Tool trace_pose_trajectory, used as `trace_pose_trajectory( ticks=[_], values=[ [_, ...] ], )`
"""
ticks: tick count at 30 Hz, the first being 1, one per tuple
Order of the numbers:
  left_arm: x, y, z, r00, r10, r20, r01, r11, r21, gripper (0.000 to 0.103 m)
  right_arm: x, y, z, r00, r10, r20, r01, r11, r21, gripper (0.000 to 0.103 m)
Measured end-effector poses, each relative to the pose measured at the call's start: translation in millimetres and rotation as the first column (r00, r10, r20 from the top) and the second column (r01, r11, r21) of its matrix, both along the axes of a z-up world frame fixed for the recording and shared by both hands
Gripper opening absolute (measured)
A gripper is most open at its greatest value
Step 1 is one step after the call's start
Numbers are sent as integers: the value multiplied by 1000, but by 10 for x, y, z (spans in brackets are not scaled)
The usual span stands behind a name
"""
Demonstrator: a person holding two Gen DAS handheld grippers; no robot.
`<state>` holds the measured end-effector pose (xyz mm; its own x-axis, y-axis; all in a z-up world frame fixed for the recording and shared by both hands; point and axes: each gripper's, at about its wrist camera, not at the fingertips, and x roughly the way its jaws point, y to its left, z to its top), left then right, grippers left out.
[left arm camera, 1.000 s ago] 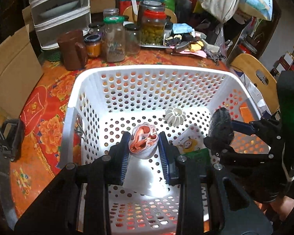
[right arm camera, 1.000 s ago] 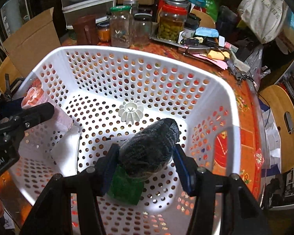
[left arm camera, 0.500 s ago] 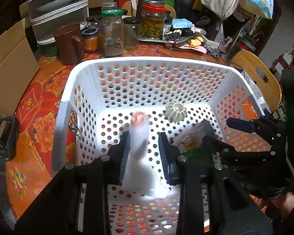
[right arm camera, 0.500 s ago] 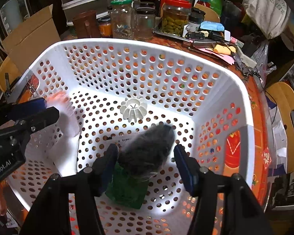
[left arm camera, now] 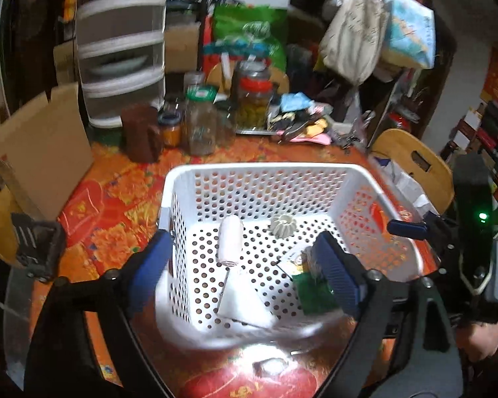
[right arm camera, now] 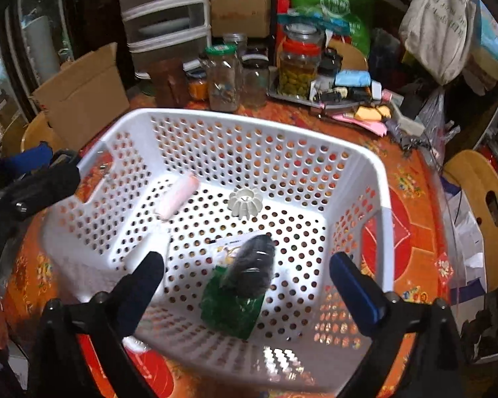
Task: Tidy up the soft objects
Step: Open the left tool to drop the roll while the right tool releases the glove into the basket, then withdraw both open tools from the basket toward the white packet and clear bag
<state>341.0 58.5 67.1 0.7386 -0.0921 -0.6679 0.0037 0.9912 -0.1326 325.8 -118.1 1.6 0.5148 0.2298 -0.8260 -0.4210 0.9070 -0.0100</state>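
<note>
A white perforated basket [left arm camera: 265, 169] [right arm camera: 249, 122] stands on the orange flowered table. In it lie a pink-white rolled cloth [left arm camera: 230, 240] [right arm camera: 177, 195], a dark grey rolled cloth [right arm camera: 252, 267] on a green packet [right arm camera: 230, 305] [left arm camera: 312, 293], a white pad [left arm camera: 244, 300] and a white ribbed plastic piece [left arm camera: 284, 227] [right arm camera: 245, 201]. My left gripper [left arm camera: 242, 270] is open and empty, raised over the basket's near rim. My right gripper [right arm camera: 249, 288] is open and empty above the basket's near side; it also shows in the left wrist view [left arm camera: 408, 229].
Glass jars [left arm camera: 201, 122] [right arm camera: 224, 79], a brown mug [left arm camera: 142, 132] and a tray of small items [right arm camera: 345, 96] crowd the table's far side. A cardboard box [left arm camera: 40, 146] stands at the left. A wooden chair [left arm camera: 411, 162] is at the right.
Both grippers opened and let go: the pink-white roll and the dark grey roll dropped to the basket floor. Both grippers pulled back and up from the basket.
</note>
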Motion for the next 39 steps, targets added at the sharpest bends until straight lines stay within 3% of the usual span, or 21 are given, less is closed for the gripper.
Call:
trace_pose_trajectory(
  ticks=[8,13,23,32,39],
  values=[
    [-667,-123,171,997,-39,63,34,996,80,94,-540,-64,225,995,15,97,-17,1000,13,103],
    [-1215,-30,212,993,-33,116,26,998,57,98,-945,-172,238,988,4,157,-6,1000,18,103],
    [-1913,8,-249,994,-26,102,23,999,26,99,-1677,-446,-81,986,-30,163,16,996,85,103],
    [-1634,-154,-1110,998,-45,-46,46,999,22,100,-1813,-536,-789,997,-65,37,60,991,120,103],
    [-1242,-299,-1553,985,-98,-143,99,995,-5,99,-1741,-649,-924,996,-90,18,85,981,176,102]
  ],
)
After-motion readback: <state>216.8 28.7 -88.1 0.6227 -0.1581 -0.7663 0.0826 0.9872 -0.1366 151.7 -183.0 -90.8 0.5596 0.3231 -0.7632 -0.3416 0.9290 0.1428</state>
